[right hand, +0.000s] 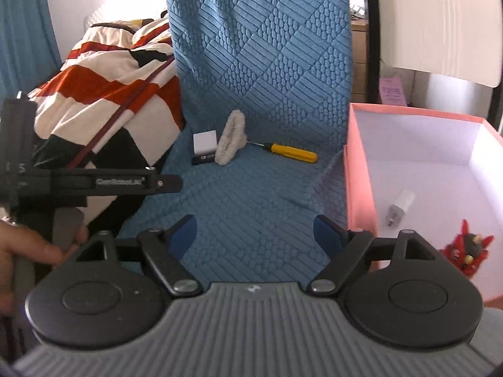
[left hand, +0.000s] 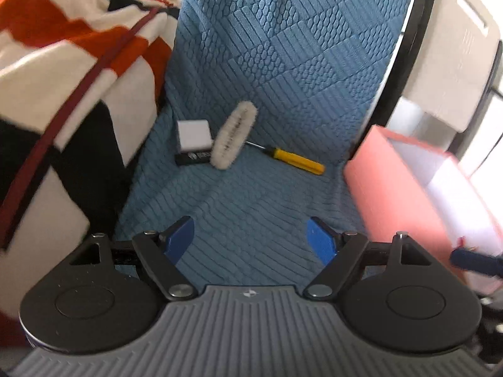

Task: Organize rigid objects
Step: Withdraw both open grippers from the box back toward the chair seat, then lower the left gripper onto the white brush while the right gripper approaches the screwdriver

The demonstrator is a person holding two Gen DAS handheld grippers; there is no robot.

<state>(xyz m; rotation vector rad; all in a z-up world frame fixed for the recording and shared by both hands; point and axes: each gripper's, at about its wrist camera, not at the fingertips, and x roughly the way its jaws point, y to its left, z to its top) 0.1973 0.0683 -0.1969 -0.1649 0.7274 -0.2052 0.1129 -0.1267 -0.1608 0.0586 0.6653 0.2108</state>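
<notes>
On the blue textured seat cover lie a white cube, a black stick-shaped item, a fluffy white brush and a yellow-handled screwdriver. They also show in the right wrist view: cube, black item, brush, screwdriver. My left gripper is open and empty, well short of them. My right gripper is open and empty too. A pink box stands at the right, holding a white charger and a red toy.
A red, white and black striped blanket is piled at the left, with a dark red strap across it. The pink box is close to my left gripper's right side. The left gripper's body shows at the left of the right wrist view.
</notes>
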